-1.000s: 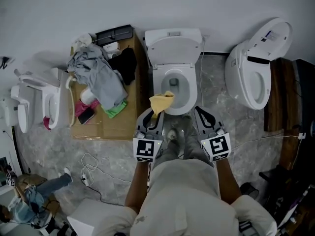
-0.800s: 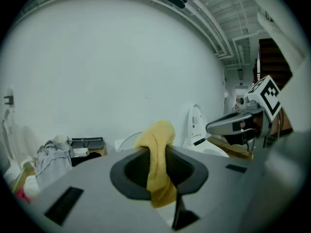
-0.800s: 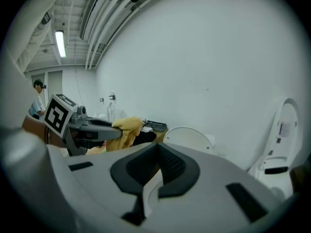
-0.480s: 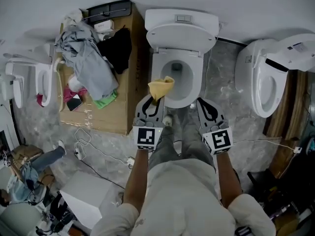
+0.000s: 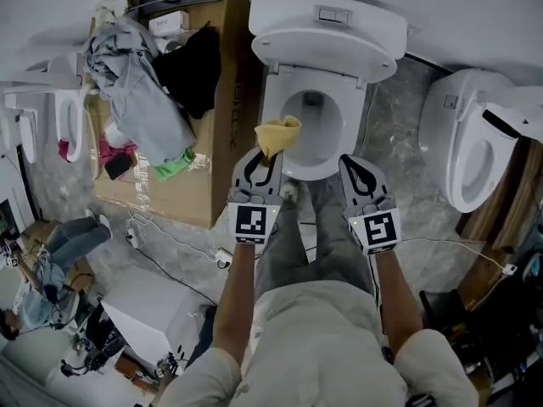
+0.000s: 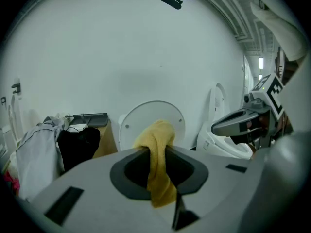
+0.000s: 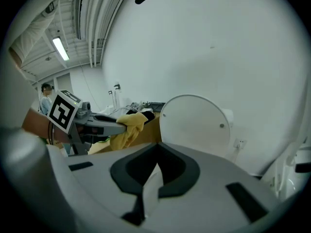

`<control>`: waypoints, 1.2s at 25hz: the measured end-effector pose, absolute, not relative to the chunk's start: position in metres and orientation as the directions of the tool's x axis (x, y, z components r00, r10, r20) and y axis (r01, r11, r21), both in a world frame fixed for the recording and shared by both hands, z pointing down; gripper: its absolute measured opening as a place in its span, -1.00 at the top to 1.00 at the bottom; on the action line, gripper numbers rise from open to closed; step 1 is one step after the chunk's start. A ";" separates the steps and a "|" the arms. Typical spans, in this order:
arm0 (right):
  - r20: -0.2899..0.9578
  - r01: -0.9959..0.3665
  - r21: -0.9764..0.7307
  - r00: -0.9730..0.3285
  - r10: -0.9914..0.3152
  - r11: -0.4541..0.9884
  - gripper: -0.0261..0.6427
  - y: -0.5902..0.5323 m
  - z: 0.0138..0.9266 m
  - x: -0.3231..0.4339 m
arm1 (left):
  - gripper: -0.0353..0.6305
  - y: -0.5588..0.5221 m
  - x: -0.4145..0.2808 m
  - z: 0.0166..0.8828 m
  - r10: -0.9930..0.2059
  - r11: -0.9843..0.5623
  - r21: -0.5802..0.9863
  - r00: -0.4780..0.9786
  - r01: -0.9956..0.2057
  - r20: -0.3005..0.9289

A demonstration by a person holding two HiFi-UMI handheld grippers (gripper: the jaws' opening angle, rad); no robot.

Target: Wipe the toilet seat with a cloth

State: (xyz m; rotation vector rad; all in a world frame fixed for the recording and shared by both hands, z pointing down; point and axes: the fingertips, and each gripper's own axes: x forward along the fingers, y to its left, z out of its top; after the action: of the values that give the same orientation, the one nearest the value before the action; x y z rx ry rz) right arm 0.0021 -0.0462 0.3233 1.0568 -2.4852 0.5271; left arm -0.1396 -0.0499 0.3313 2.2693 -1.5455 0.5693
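A white toilet (image 5: 293,96) stands before me with its lid (image 6: 151,118) raised and its seat (image 5: 348,155) down around the bowl. My left gripper (image 5: 265,155) is shut on a yellow cloth (image 5: 276,134) that hangs over the seat's near left rim. The cloth (image 6: 158,166) droops between the jaws in the left gripper view. My right gripper (image 5: 355,166) is shut with nothing in it, held just short of the seat's near right rim. The right gripper view shows the raised lid (image 7: 197,123) and the cloth (image 7: 129,127) at its left.
A cardboard box (image 5: 216,134) piled with clothes (image 5: 136,87) stands left of the toilet. Another toilet (image 5: 471,147) is at the right, and a third fixture (image 5: 59,117) at the far left. Cables (image 5: 161,236) lie on the marble floor. A person's legs (image 5: 72,240) show at lower left.
The view has closed in on the toilet, which now looks larger. Both grippers hold the same stance, the left still carrying the cloth at the seat's near rim.
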 end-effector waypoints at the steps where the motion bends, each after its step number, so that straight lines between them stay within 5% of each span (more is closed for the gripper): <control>1: 0.491 -0.739 -0.192 -0.642 -0.589 0.646 0.90 -0.048 0.331 0.001 | 0.65 -0.053 -0.140 0.339 -0.798 -0.349 0.052 0.326 -0.936 0.507; 30: 0.634 -0.841 -0.181 -0.496 -0.594 0.510 0.90 -0.025 0.523 -0.044 | 0.65 -0.067 -0.202 0.583 -0.638 -0.475 0.039 0.374 -0.879 0.673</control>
State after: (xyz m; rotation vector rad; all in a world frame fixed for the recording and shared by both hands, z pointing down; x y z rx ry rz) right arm -0.0436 -0.0252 0.5225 1.1729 -2.2540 0.6564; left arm -0.2019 -0.0666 0.5832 2.2473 -1.3178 0.8406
